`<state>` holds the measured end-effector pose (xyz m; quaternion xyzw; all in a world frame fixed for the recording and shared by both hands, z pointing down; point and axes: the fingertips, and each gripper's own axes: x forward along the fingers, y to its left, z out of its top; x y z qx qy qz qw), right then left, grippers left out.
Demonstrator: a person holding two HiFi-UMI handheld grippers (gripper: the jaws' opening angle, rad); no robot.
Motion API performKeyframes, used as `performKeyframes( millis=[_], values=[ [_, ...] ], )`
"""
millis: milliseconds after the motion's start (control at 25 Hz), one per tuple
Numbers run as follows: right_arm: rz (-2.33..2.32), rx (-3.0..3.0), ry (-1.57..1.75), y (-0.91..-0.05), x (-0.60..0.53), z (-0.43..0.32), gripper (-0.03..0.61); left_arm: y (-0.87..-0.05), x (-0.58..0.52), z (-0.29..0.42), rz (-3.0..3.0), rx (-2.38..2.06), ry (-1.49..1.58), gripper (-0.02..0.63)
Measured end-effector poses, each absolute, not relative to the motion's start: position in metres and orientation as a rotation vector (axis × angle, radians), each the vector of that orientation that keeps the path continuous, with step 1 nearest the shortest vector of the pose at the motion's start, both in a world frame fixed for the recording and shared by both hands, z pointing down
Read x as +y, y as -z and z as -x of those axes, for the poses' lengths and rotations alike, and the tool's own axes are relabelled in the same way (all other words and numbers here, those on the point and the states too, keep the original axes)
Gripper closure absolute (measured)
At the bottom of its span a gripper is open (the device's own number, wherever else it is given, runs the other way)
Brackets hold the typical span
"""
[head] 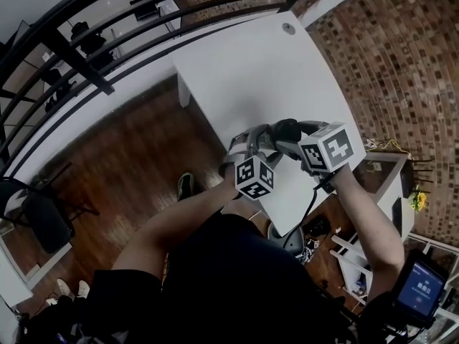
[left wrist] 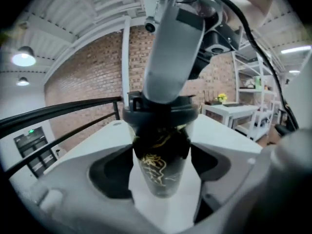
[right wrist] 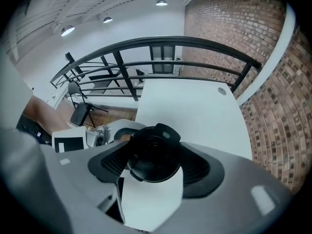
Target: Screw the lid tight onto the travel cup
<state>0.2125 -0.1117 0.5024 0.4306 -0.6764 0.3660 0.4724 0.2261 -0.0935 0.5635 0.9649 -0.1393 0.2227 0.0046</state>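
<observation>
Overhead, left gripper (head: 251, 142) and right gripper (head: 285, 132) meet above the near edge of the white table (head: 265, 63); the left gripper view shows wide jaws clasping the upright travel cup (left wrist: 158, 172), lid (left wrist: 161, 112) seated; the right gripper view shows jaws clamping that lid, so final tightening probably remains.

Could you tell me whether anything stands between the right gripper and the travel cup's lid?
Nothing visible: the right gripper grips the round black plastic lid, seated on the dark gold-patterned travel cup in the left gripper.
</observation>
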Motion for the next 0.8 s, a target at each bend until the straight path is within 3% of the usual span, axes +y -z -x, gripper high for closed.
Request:
performKeyframes(
  millis=[160,480,800],
  values=[
    [-0.927,-1.743,-0.741,-0.5,-0.111,-0.202,0.244,-0.56,-0.087,-0.216,-3.035,-0.311,-0.672,0.237],
    [-0.201,-1.794,-0.152,-0.497,-0.098,-0.181,0.244,-0.556,-0.083,-0.223,-3.153,0.307,-0.752,0.216],
    [-0.946,-1.738,-0.771,-0.496,-0.102,-0.197,0.242,-0.555,-0.082,-0.229,-3.085,-0.253,-0.669,0.219]
  ],
)
